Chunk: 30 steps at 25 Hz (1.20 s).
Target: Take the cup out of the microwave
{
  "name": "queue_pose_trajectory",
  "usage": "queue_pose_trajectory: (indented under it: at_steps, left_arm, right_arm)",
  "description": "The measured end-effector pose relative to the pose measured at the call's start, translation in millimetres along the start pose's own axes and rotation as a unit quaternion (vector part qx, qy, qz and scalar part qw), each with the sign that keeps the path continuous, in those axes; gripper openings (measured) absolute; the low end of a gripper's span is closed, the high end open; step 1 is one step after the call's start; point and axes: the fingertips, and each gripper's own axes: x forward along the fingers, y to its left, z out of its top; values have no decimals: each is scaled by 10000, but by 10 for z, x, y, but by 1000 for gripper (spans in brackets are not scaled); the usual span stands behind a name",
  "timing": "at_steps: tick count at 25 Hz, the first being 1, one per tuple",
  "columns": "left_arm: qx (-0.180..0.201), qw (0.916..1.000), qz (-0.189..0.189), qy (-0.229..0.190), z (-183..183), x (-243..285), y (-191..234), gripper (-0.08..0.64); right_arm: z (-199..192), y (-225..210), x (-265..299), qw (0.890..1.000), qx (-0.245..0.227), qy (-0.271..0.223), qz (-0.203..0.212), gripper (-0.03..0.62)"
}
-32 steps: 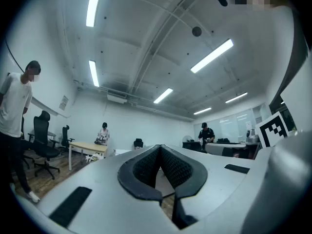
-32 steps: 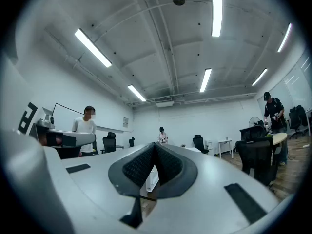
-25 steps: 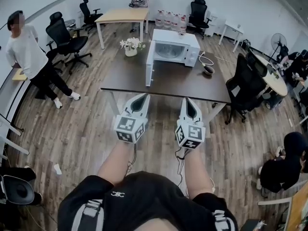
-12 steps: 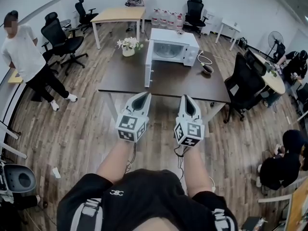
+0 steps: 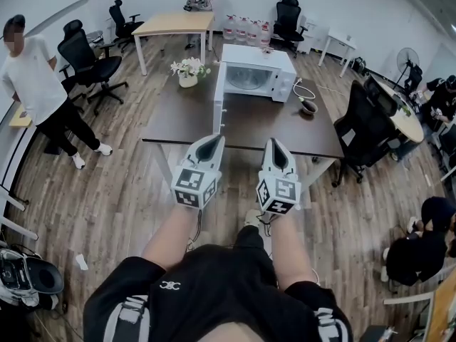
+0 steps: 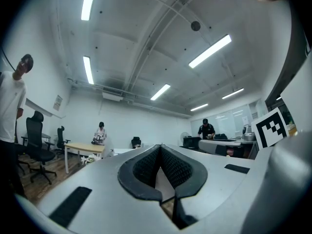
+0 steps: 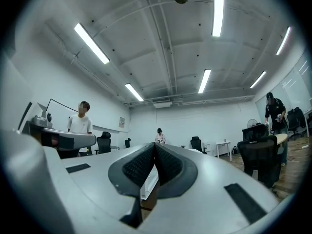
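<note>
The white microwave stands at the far side of the dark table, its door swung open to the left. Its inside looks pale and I cannot make out a cup there. Both grippers hover short of the table's near edge, pointing at it. My left gripper is shut with nothing in it, its tips meeting in the left gripper view. My right gripper is also shut and empty.
White flowers in a pot sit left of the microwave. A small dark bowl with a white cable lies to its right. A black office chair stands at the table's right end. A person in white stands at the left.
The table and microwave have come nearer in the head view as I stepped forward. Both grippers stay shut and side by side.
</note>
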Motion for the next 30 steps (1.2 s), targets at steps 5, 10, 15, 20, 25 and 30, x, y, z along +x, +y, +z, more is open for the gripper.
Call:
queue_pose_trajectory:
  at_steps: [5,10,15,20,25,30]
  left_arm:
    - [45,10000,20,58,-224,513,122,-1]
    - [-12,9998,135,126,-402,1318,314,0]
    - [30,9993,255,268,-554,2276,433,-2]
    - [89,9981,463,407,-625,3176,697,-2]
    - [38,9965,711,441,-694,3954,970,-1]
    - [-10,9946,928,459,-791,4441,1190,0]
  right_arm:
    - [-237,-272,470,10000,-22,34,45,1]
    - [-416,-723,1194,9998,1,57,181,2]
    - [-645,-1284,2006,9991,178,153,347,2]
    - [-836,-1726,2835,9975,269,280,586,2]
    - [-989,-2073,3565,9949,310,378,882,2]
    - [-1142,-2267,4105,9923,316,454,1107,2]
